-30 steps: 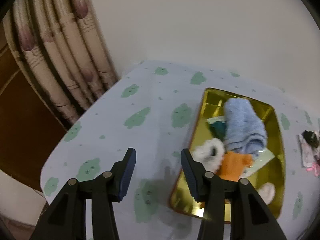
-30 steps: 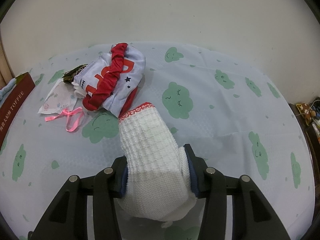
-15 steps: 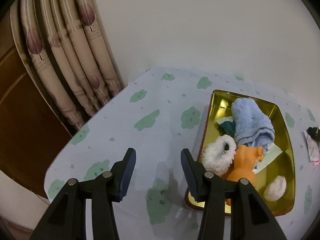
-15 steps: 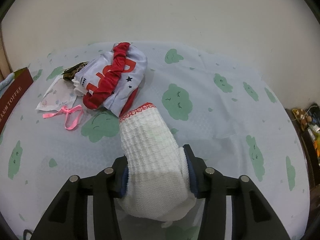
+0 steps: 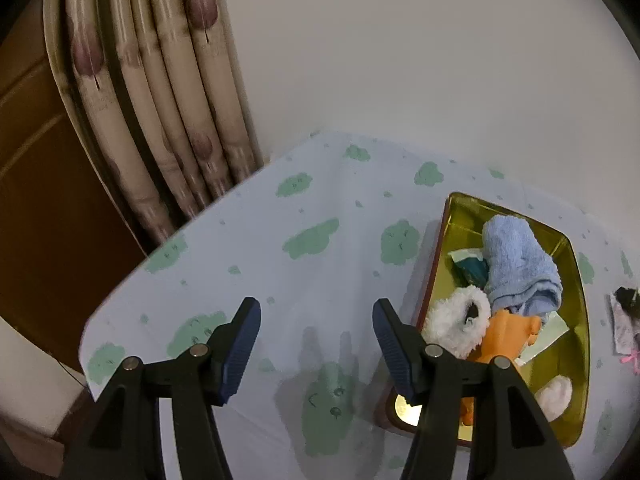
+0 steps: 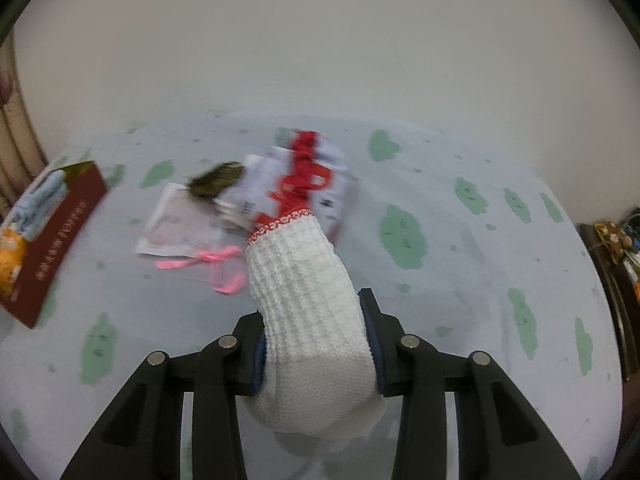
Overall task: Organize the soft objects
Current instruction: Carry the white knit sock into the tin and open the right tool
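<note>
Left wrist view: the left tongs [image 5: 316,344] hang spread and empty above a worktop covered in a pale blue cloth with green cloud faces [image 5: 312,240]. To their right sits a rectangular gold-lined tin with dark red walls [image 5: 576,280]. Inside it lie a rolled light blue towel [image 5: 520,268], a fluffy white plush piece [image 5: 456,324] and an orange soft toy [image 5: 508,332], crowded toward the near end. Compared with a second ago, the jaws have just been opening wider with nothing between them, and the tin now sits further right in the view.

Right wrist view: the right tongs [image 6: 316,344] pinch a white waffle-knit sock with a red-trimmed cuff [image 6: 304,280] around its middle, with the cuff pointing away from the camera. Beyond it on the cloth lie a white and red printed fabric bundle [image 6: 304,180], a pink ribbon [image 6: 208,260] and a flat paper packet [image 6: 176,224]. The tin [image 6: 60,232] shows at the far left edge. The jaws have just been closing further on the sock. The scene is now motion-blurred, and the bundle looks further away than before.

To do this step well, I judge the sock should be kept firmly pinched, carried over the tin's wall, and let go over the freer far end, clear of the toys.
</note>
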Available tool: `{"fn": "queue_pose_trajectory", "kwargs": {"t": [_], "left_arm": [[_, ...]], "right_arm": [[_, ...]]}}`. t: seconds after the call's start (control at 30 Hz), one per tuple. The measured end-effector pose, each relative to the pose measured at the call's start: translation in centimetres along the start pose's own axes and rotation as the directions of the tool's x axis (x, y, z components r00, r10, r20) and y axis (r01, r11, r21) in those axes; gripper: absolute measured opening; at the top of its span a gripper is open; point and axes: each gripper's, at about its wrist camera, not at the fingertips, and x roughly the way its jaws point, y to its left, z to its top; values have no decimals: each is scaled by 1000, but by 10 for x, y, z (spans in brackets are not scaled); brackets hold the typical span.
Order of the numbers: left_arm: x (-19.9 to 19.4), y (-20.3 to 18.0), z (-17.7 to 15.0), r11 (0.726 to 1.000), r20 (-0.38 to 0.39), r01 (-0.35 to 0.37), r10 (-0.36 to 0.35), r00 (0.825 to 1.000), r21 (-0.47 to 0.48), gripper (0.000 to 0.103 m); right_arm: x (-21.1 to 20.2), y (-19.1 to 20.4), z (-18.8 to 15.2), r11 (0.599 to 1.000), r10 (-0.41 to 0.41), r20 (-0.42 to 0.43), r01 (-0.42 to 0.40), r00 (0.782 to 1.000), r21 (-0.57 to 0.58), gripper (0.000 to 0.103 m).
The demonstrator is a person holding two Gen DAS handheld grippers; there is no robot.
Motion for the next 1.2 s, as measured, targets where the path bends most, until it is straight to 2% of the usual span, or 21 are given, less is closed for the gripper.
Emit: {"fn": "queue_pose_trajectory", "kwargs": {"t": [0.1,0.23,0.33,0.6,0.8,1.0,1.2], "left_arm": [[4,6,0,999,-24,28,-29,999,-40,60],[4,7,0,999,-20,5,-6,1000,-46,60],[6,9,0,998,-34,22,-24,999,-64,60],[10,17,1,995,-51,18,-23,998,-103,60],[12,22,2,990,-57,26,-34,998,-137,60],[12,25,2,989,-60,27,-36,998,-143,60],[13,27,3,988,-63,22,-32,997,-155,60]], "right_arm": [[-3,20,6,999,43,-1,-43,999,-21,36],[-6,52,12,993,92,-5,-92,996,-72,36],[-7,81,16,984,133,-12,-133,991,-118,36],[-20,162,30,939,254,-22,-252,967,-236,36],[-23,223,36,889,329,-44,-325,943,-322,36],[-16,272,35,853,352,-81,-355,932,-383,36],[2,303,35,829,332,-128,-354,935,-433,36]]}}
